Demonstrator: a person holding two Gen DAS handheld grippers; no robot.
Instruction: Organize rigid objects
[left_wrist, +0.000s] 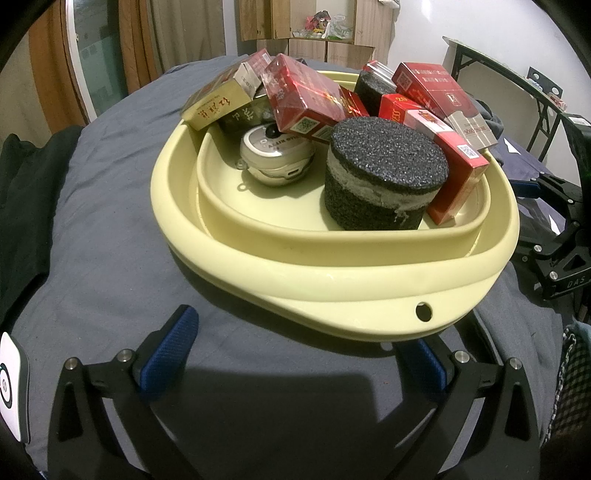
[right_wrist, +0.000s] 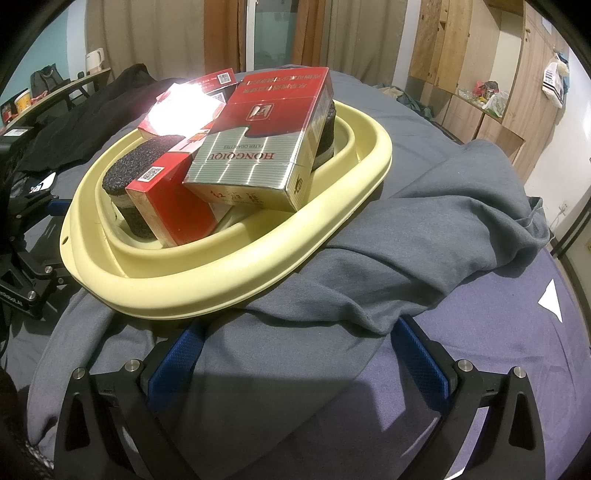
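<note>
A pale yellow basin (left_wrist: 258, 254) sits on grey cloth and holds several red and gold cigarette packs (left_wrist: 306, 99), a black foam cylinder (left_wrist: 384, 173), a second foam cylinder (left_wrist: 373, 90) behind it and a small round silver device (left_wrist: 275, 155). My left gripper (left_wrist: 295, 354) is open and empty, just in front of the basin's near rim. In the right wrist view the basin (right_wrist: 207, 284) shows with a red and silver pack (right_wrist: 266, 144) on top. My right gripper (right_wrist: 295, 354) is open and empty, fingers resting over the grey garment (right_wrist: 424, 236) beside the basin.
The basin rests on a grey garment on a bed. Black clothing (left_wrist: 22, 192) lies at the left. The other gripper's black frame (left_wrist: 565, 236) shows at the right edge. A wooden cabinet (right_wrist: 480, 81) and a folding table (left_wrist: 517, 85) stand behind.
</note>
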